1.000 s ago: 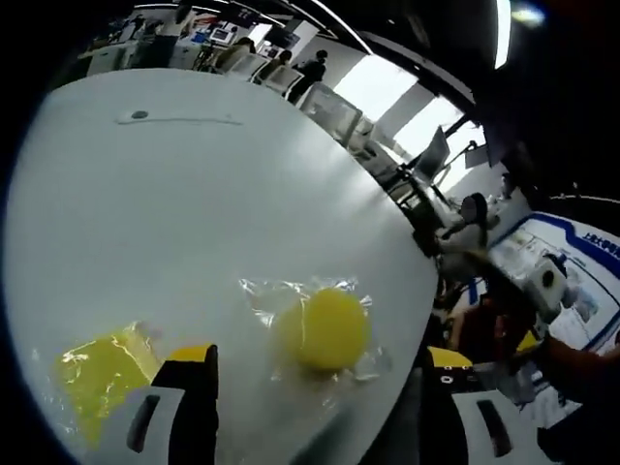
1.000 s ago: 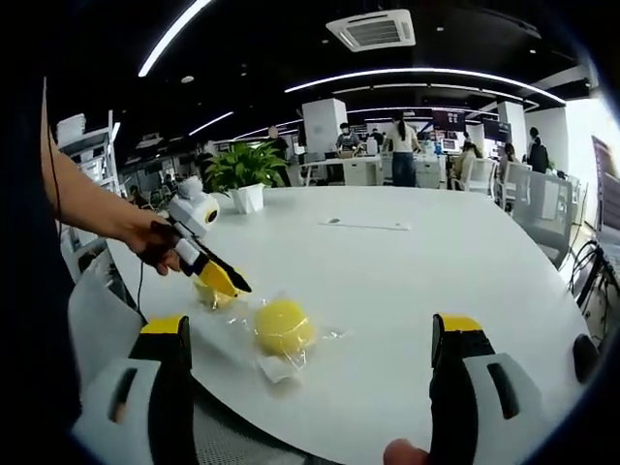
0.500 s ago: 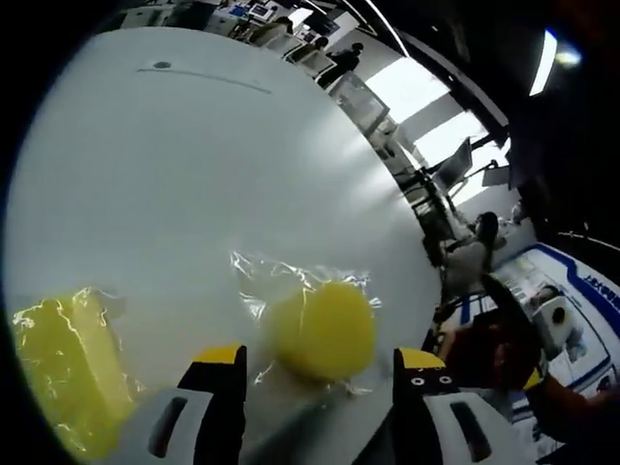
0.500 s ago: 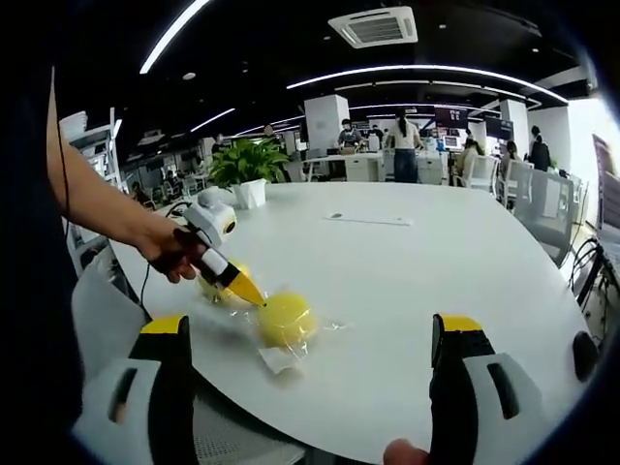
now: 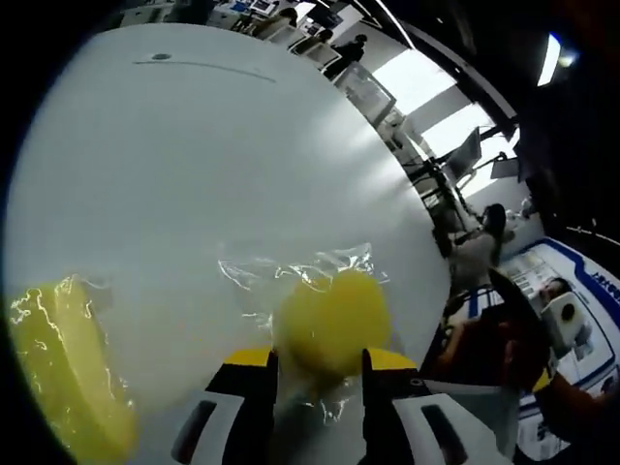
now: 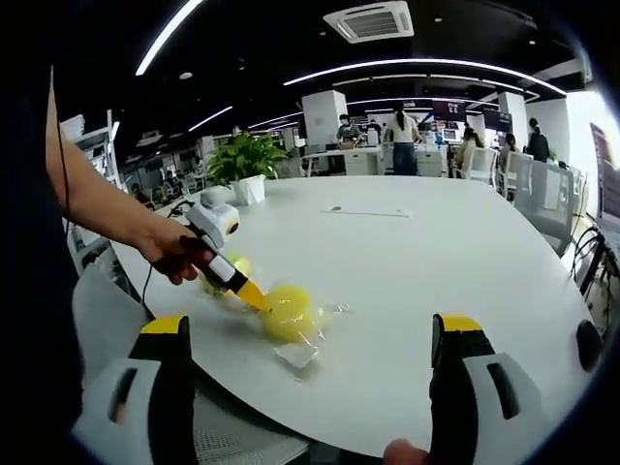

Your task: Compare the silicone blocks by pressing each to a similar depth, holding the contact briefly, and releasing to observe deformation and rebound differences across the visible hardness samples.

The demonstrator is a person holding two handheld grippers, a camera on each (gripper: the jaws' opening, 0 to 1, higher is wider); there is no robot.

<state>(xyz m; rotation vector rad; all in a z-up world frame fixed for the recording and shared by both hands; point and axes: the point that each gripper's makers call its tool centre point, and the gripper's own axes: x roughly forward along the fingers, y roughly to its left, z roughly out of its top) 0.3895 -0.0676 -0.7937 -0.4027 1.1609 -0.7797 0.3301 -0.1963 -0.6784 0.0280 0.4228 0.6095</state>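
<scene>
Two bagged yellow silicone blocks (image 5: 332, 323) (image 5: 68, 373) on table (image 5: 194, 165); left gripper (image 5: 315, 360) squeezes one, right gripper (image 6: 308, 339) wide

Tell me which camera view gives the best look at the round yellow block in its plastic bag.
The left gripper view: the round yellow block sits large and close, between that gripper's yellow jaw tips, its crinkled bag plain. The right gripper view shows it small on the table, the left gripper touching it.

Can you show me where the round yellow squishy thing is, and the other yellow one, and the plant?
round yellow block (image 5: 334, 320): left gripper view, middle of its top, inside the clear bag.
second yellow block (image 5: 68, 373): left gripper view, its bagged yellow face at the left edge.
potted plant (image 6: 244, 160): right gripper view, its green leaves.
</scene>
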